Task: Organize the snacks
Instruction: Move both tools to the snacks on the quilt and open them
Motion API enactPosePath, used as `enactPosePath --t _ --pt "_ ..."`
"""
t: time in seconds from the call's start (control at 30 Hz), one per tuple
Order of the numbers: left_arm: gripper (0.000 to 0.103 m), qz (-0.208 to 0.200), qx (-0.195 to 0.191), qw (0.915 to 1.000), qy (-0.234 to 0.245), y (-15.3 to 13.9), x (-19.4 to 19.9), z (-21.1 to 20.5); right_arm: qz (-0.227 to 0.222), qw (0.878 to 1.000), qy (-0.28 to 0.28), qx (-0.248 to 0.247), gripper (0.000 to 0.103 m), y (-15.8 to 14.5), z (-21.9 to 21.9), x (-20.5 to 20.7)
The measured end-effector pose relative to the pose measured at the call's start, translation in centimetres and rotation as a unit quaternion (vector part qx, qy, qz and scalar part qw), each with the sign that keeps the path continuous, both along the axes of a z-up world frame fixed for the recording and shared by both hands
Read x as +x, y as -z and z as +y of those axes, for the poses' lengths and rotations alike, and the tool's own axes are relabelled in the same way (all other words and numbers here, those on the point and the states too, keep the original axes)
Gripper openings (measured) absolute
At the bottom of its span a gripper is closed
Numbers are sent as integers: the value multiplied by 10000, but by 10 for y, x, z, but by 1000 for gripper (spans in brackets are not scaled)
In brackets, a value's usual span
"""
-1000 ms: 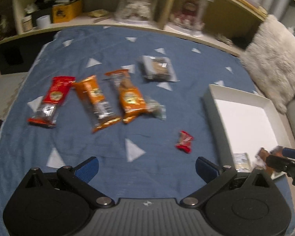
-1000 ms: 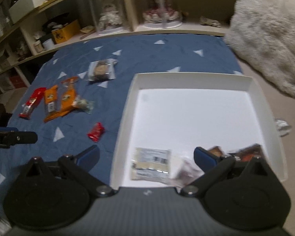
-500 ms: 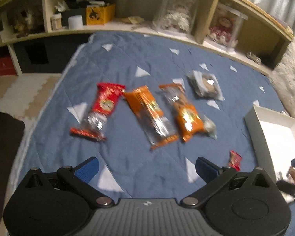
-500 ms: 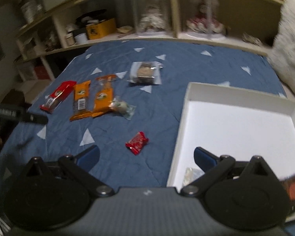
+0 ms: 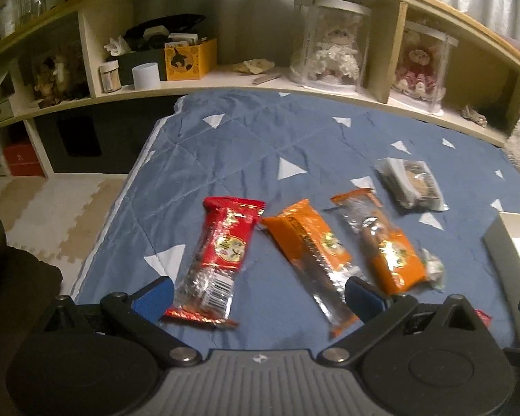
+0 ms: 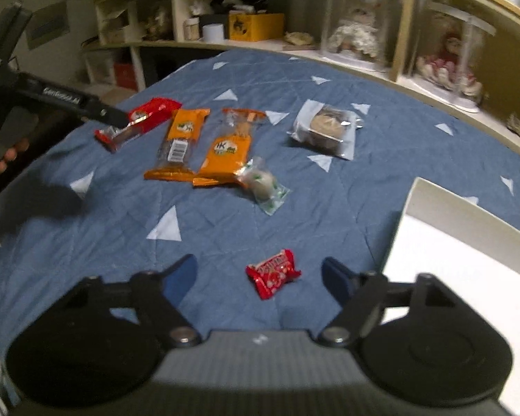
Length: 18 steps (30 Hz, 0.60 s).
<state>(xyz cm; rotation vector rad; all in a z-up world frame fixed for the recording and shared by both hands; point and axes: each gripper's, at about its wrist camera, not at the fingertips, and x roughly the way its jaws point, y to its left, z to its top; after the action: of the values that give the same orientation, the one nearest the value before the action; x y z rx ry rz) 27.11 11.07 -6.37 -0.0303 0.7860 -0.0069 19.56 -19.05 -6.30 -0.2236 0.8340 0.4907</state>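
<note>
Six snacks are left on the blue quilt (image 6: 225, 235), none in a grip: a red bar (image 5: 222, 256), two orange bars (image 5: 308, 253), a clear-wrapped cake (image 5: 412, 182), a round sweet (image 6: 261, 182) and a small red candy (image 6: 274, 272). The white box (image 6: 461, 242) stands to the right (its contents are out of view). The left gripper (image 5: 258, 293) is wide open over the red bar's lower end, touching nothing. The right gripper (image 6: 260, 275) has just been closing; its jaws straddle the candy without pressing it
</note>
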Motion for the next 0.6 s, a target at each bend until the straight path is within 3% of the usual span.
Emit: enactPosePath --t 0.2,0.4,0.6 --pt "103 -148 -147 9996 -180 13 15 20 45 9996 -294 -17 71 13 0 18" --pt "102 -182 -590 9978 -224 26 26 36 324 9987 -381 66 66 28 3 37" --pt "86 -43 -579 9983 -102 33 32 35 637 9961 -606 -39 61 38 9 37"
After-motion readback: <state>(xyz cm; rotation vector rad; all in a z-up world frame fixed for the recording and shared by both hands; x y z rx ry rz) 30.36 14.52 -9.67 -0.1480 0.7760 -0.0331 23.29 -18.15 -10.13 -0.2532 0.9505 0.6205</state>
